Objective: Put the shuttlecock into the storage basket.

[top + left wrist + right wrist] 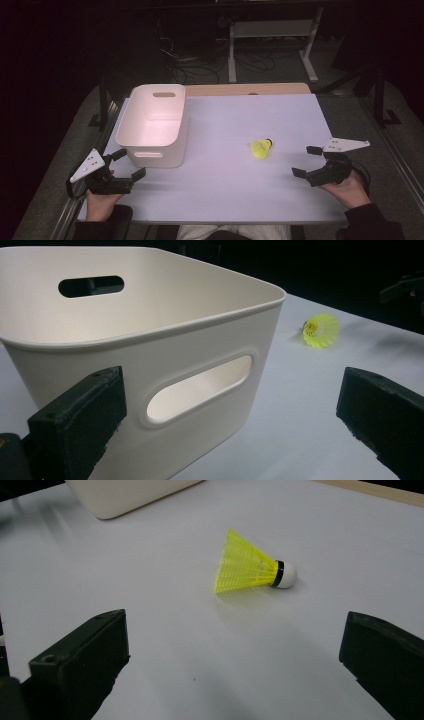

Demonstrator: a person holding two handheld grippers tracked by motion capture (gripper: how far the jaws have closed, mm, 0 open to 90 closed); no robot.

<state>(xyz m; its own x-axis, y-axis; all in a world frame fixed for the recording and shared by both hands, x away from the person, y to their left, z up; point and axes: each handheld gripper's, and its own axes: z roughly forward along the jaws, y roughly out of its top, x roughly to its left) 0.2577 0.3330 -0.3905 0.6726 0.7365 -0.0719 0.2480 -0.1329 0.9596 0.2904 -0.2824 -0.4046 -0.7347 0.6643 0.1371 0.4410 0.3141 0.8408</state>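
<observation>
A yellow shuttlecock point(261, 148) lies on its side on the white table top, right of centre. In the right gripper view the shuttlecock point(251, 567) has a white cork tip with a black band. A white plastic bin point(155, 125) with handle slots stands at the left and looks empty. My left gripper point(127, 164) is open, just in front of the bin's near left corner. In its own view the bin point(165, 345) is close ahead and the shuttlecock point(321, 330) lies beyond. My right gripper point(306, 160) is open, a short way right of the shuttlecock.
The white board point(230, 185) sits on a wooden table whose far edge point(250, 89) shows behind it. A dark floor with cables and white desk legs point(232, 55) lies past the table. Metal rails run along both table sides.
</observation>
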